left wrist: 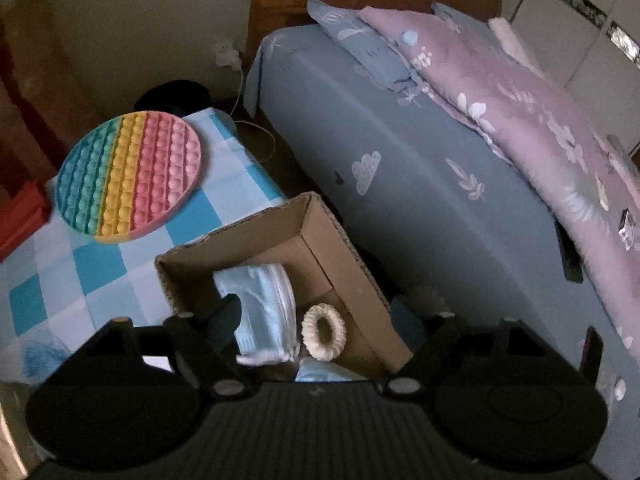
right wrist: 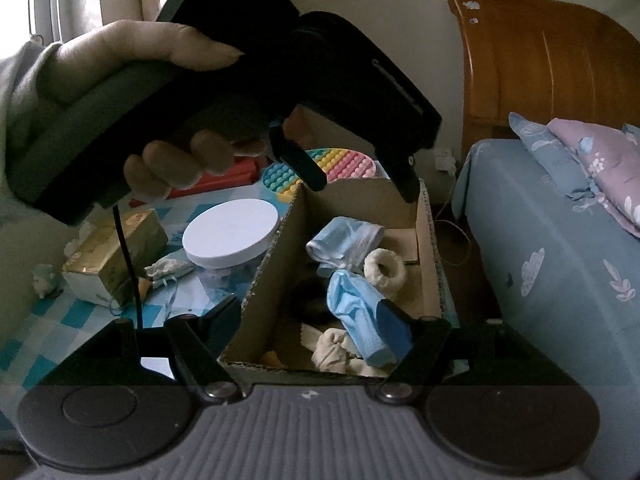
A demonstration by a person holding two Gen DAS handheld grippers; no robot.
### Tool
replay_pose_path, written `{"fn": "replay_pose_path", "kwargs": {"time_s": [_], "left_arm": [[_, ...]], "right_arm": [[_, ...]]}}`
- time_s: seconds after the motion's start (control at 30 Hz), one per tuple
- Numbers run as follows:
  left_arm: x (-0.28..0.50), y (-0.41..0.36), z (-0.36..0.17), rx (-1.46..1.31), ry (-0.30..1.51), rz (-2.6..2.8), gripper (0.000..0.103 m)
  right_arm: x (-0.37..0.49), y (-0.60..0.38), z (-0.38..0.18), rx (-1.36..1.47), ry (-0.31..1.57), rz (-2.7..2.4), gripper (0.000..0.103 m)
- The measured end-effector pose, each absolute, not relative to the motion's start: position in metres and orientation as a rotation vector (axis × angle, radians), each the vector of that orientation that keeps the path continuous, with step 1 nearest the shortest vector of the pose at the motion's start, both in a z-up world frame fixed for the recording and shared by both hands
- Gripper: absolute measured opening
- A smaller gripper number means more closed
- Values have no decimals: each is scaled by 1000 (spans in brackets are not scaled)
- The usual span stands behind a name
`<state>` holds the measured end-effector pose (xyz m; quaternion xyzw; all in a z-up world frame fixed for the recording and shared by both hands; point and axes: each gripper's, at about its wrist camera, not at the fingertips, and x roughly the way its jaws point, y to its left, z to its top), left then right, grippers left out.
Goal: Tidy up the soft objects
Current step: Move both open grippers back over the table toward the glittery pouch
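Observation:
An open cardboard box (left wrist: 340, 248) (right wrist: 272, 248) stands on the checked tablecloth beside the bed. Inside lie a pack of light blue face masks (left wrist: 260, 312) (right wrist: 344, 240), a cream scrunchie (left wrist: 323, 332) (right wrist: 385, 267), a loose blue mask (right wrist: 356, 312) and a beige cloth (right wrist: 332, 350). My left gripper (left wrist: 320, 316) hovers open over the box, nothing between its fingers; it also shows from the right wrist view (right wrist: 360, 176) above the box's far wall. My right gripper (right wrist: 312, 328) is open at the box's near end, its right finger pad (right wrist: 394, 328) against the loose blue mask.
A round rainbow pop-it pad (left wrist: 128, 176) (right wrist: 320, 164) lies on the table beyond the box. A white-lidded jar (right wrist: 231, 232), a gold tissue box (right wrist: 116, 256) and a crumpled cloth (right wrist: 168, 268) sit left of the box. The bed (left wrist: 400, 160) is on the right.

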<state>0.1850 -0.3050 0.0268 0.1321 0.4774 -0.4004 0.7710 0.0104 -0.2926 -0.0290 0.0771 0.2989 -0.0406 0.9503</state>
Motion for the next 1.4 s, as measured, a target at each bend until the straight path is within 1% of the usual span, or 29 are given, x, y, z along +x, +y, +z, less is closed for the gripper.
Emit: {"fn": "replay_pose_path", "kwargs": {"time_s": [0.1, 0.17, 0.23, 0.27, 0.5, 0.7, 0.97, 1.2, 1.3, 1.4], "left_arm": [[182, -292, 32, 283, 1013, -851, 82], [180, -283, 37, 282, 998, -842, 84], [176, -272, 43, 276, 980, -822, 90], [175, -266, 45, 271, 974, -813, 90], [169, -214, 69, 258, 924, -754, 91], [168, -173, 74, 258, 900, -694, 91], [176, -140, 51, 230, 946, -669, 91], [179, -138, 19, 344, 976, -709, 90], [188, -135, 5, 373, 1016, -736, 87], [199, -131, -7, 401, 1051, -734, 80]], "right_arm": [[10, -289, -28, 152, 606, -80, 79], [9, -287, -26, 148, 605, -76, 79], [8, -283, -24, 143, 600, -71, 80], [8, -281, -23, 141, 598, -68, 81], [2, -267, -13, 121, 574, -45, 82], [-3, -259, -6, 118, 565, -21, 82], [-8, -251, -2, 107, 559, -8, 82], [-5, -250, -5, 115, 572, -4, 82], [-3, -251, -7, 120, 575, -3, 82], [-1, -253, -10, 129, 577, 0, 82]]}}
